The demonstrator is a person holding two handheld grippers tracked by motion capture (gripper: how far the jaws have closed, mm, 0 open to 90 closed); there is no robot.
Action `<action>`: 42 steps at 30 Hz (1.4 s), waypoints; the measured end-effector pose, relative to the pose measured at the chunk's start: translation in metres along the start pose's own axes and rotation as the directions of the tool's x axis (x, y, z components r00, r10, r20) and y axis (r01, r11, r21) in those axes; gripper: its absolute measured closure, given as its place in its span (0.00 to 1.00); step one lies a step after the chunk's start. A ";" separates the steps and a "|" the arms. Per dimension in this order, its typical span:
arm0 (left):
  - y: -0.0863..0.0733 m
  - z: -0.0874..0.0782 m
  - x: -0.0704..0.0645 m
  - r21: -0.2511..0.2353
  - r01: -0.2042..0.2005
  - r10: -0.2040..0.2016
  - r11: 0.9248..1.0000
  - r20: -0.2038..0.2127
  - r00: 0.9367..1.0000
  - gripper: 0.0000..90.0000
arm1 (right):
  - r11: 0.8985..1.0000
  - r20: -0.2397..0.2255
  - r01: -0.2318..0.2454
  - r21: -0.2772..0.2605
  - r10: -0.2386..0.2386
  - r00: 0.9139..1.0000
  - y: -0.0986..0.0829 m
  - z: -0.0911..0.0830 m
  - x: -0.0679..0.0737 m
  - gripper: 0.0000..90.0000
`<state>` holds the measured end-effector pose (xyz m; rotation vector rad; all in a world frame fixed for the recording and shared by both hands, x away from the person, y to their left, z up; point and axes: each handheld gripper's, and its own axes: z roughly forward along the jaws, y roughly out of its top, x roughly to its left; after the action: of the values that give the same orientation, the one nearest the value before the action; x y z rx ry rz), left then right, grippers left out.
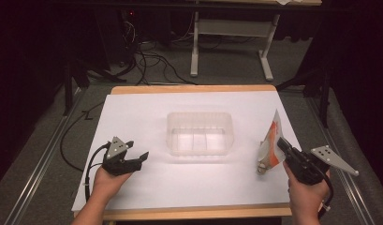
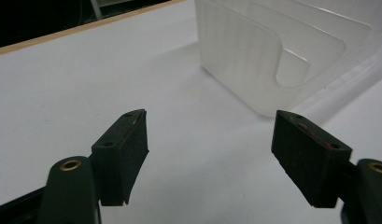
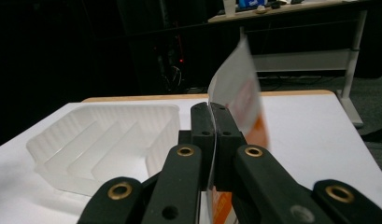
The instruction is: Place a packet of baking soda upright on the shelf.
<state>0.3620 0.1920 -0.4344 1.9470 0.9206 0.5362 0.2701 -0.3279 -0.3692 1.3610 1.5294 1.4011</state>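
A white and orange packet (image 1: 270, 143) stands on edge at the right of the white table, and my right gripper (image 1: 282, 143) is shut on it. In the right gripper view the packet (image 3: 240, 95) rises between the closed jaws of the right gripper (image 3: 211, 112). A clear plastic tray (image 1: 200, 133) with dividers sits mid-table; it lies left of the packet (image 3: 102, 140). My left gripper (image 1: 135, 154) rests open at the left, empty, pointing toward the tray (image 2: 277, 51). The left gripper (image 2: 209, 144) has bare table between its jaws.
The white sheet (image 1: 147, 187) covers a wooden table (image 1: 189, 88). Cables (image 1: 151, 63) and a white desk frame (image 1: 229, 33) stand on the floor beyond the far edge. Metal rails (image 1: 37, 159) run along both sides.
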 end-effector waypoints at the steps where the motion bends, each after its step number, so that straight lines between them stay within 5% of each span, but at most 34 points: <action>1: 0.000 0.000 0.000 0.000 0.000 0.000 1.000 0.000 1.000 0.31 | 1.000 0.002 0.012 0.005 -0.012 1.000 -0.001 0.003 0.002 1.00; 7: 0.000 -0.001 0.001 -0.006 0.005 -0.005 1.000 -0.001 1.000 0.31 | 0.997 0.014 0.077 0.014 -0.077 0.997 -0.004 0.005 0.009 1.00; 15: 0.000 -0.001 0.000 0.000 0.001 -0.001 1.000 -0.006 1.000 0.31 | 0.999 0.009 0.051 0.002 -0.051 0.999 0.006 0.014 0.002 1.00; 22: -0.001 -0.002 0.001 0.000 0.003 -0.003 1.000 -0.013 1.000 0.31 | 0.995 -0.004 0.097 -0.012 -0.097 0.995 0.014 0.024 0.004 1.00; 26: -0.001 -0.002 0.001 -0.001 0.001 -0.001 1.000 -0.007 1.000 0.31 | 0.994 -0.009 0.104 0.030 -0.103 0.995 -0.001 0.026 0.003 1.00; 31: 0.000 -0.002 0.000 -0.007 -0.002 0.002 1.000 -0.001 1.000 0.31 | 0.996 -0.037 0.089 0.020 -0.088 0.995 -0.010 0.021 0.000 0.89; 42: 0.000 -0.002 0.000 -0.006 -0.001 0.001 1.000 0.009 1.000 0.31 | 0.991 -0.023 0.100 0.088 -0.099 0.995 -0.033 0.026 0.004 0.77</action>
<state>0.3609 0.1932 -0.4335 1.9432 0.9112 0.5296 0.2853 -0.3128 -0.4056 1.3085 1.6667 1.3016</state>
